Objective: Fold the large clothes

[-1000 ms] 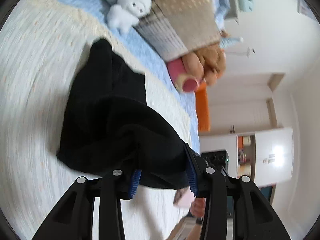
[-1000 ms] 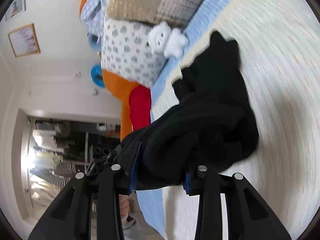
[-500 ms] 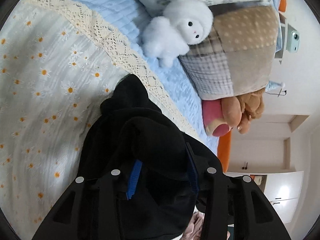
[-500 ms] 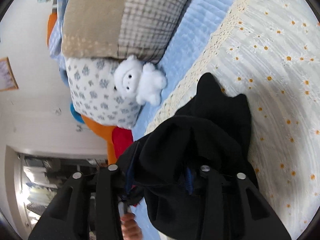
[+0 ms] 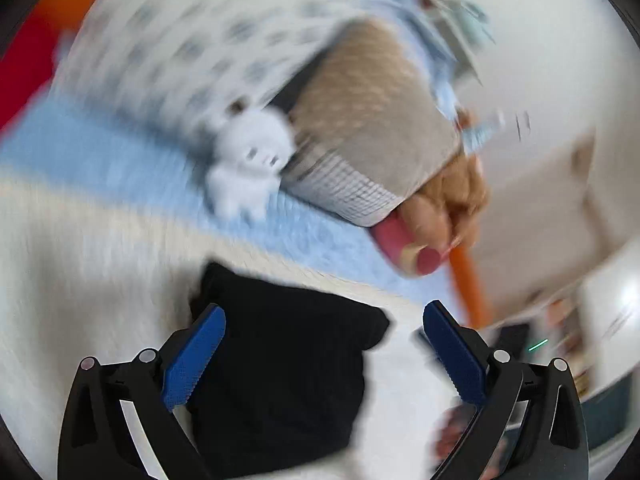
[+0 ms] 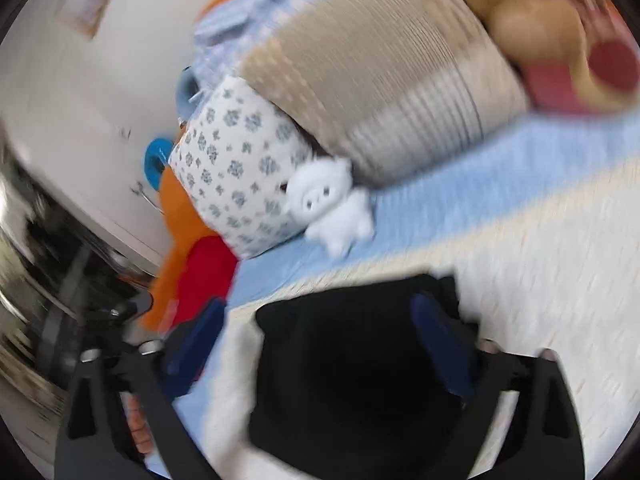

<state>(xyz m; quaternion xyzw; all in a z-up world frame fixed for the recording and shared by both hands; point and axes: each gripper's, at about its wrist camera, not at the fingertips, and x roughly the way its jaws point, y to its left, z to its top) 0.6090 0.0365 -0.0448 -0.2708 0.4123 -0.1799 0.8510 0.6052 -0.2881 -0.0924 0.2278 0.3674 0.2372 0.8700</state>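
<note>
My left hand-held gripper (image 5: 324, 318) and right hand-held gripper (image 6: 316, 312) have just been opening and released the black garment (image 5: 280, 364); it lies on the bed (image 5: 80, 264), below both wide-open jaws.

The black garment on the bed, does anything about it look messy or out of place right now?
The black garment lies in a fairly compact heap on the white bedspread, edges uneven but not sprawling. Both grippers' jaws have just been opening and stand apart, pressing nothing. The white plush toy and pillows sit undisturbed. Blur hides finer creases.
</note>
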